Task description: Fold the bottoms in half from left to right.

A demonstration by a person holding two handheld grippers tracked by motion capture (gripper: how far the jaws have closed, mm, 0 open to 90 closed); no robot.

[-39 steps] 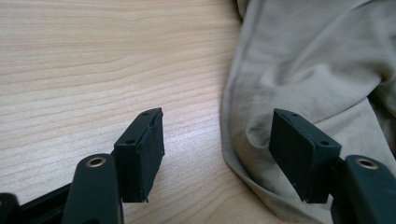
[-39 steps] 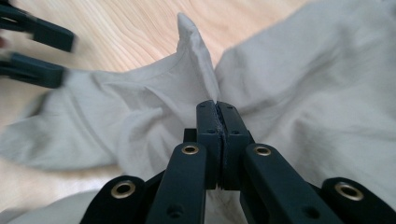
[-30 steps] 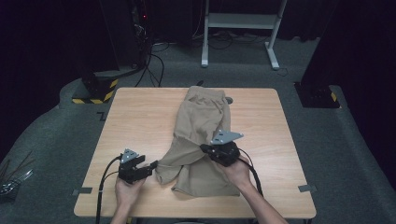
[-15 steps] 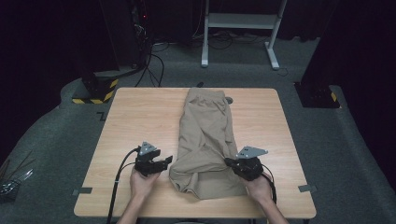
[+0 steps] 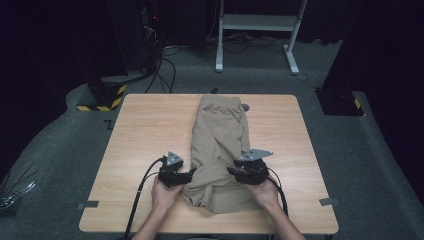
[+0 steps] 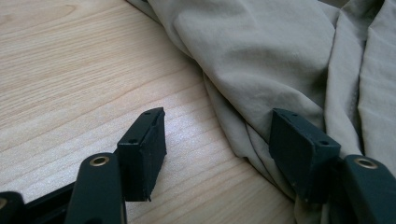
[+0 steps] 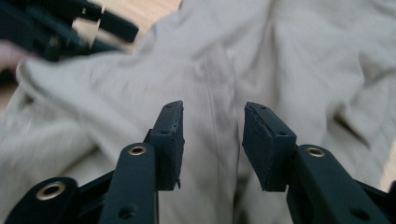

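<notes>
a pair of khaki trousers (image 5: 220,145) is laid lengthwise down the middle of the wooden counter (image 5: 145,130), its waistband at the 12 o'clock edge and its crumpled leg ends at 6 o'clock, between the two hands. the left gripper (image 5: 186,176) is held at the garment's 9 o'clock margin, and in the left gripper view its fingers (image 6: 144,151) are seen spread wide, one on bare wood and the other at the cloth's hem, with nothing gripped. the right gripper (image 5: 237,174) is held over the 3 o'clock side of the bunched legs, its fingers (image 7: 170,142) parted to a moderate gap above the fabric and empty. such flanking is judged suited to seizing both edges for folding or straightening.
</notes>
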